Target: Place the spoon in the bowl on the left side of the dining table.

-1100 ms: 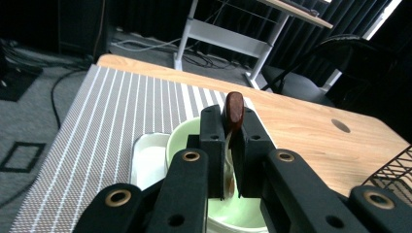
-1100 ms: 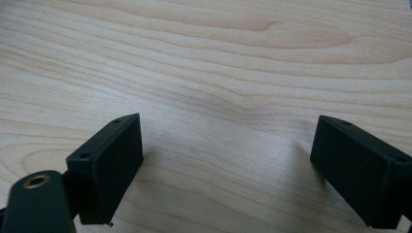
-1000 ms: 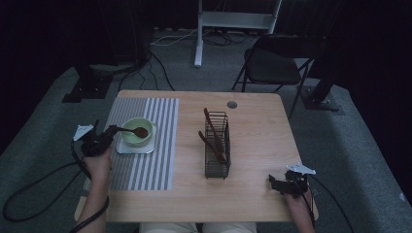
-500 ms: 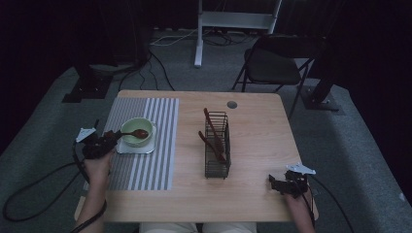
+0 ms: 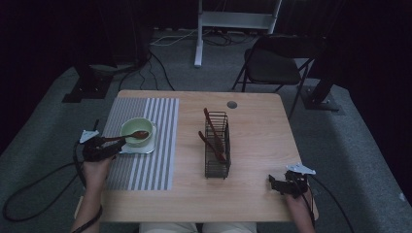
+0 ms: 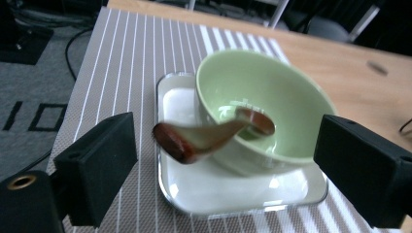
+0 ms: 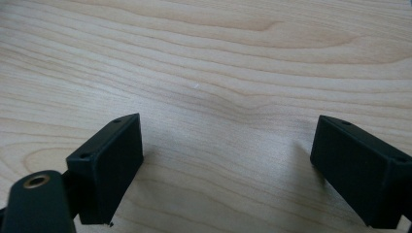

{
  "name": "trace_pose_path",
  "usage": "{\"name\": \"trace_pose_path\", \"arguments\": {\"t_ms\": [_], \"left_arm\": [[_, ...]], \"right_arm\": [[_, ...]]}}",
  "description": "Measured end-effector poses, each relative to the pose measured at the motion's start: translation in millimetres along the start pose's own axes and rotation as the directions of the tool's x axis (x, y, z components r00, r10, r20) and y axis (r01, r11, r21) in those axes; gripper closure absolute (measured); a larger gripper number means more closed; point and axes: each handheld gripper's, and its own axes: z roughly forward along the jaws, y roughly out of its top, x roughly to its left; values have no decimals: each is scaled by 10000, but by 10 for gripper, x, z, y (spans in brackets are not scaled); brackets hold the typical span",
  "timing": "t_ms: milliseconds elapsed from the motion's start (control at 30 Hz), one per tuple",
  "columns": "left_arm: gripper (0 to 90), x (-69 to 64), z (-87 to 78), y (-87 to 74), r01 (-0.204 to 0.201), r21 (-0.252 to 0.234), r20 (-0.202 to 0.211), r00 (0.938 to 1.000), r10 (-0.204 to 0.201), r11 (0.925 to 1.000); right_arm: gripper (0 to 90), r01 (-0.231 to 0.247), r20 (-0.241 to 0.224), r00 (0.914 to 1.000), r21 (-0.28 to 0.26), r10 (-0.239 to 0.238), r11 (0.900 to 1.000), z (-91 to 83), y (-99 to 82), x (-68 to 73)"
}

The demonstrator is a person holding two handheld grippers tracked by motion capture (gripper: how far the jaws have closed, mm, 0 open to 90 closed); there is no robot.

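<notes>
Brown glazed spoon [image 6: 209, 136] rests in green bowl [image 6: 262, 104], handle overhanging near rim; left claw [image 6: 218, 160] just opened wide, spoon free between jaws; light, stiff, slippery, chippable; grip mid-handle; right claw [image 7: 228, 165] wide over desk [image 7: 218, 58]

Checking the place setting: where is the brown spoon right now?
The brown spoon lies in the green bowl on the striped mat's left side, handle over the rim between the left gripper's open jaws.
</notes>
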Motion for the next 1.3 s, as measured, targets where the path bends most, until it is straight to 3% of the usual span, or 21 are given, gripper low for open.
{"name": "trace_pose_path", "arguments": {"t_ms": [33,300,733,1300], "left_arm": [[84,-10,-11,-13,-82,22,-221,9997,82,10000],[84,-22,-119,-106,-506,183,-354,9981,512,9986],[85,-53,-343,-286,-838,187,28,9965,838,9963],[85,-213,-606,-552,-1549,243,409,9873,1538,9876]], "right_arm": [[110,0,0,10000,1,0,10000,0,0,0],[110,-3,5,10000,2,3,10000,-2,-2,2],[110,-3,6,10000,2,3,10000,-2,-2,2],[110,-15,5,10000,9,15,10000,-2,-1,2]]}}
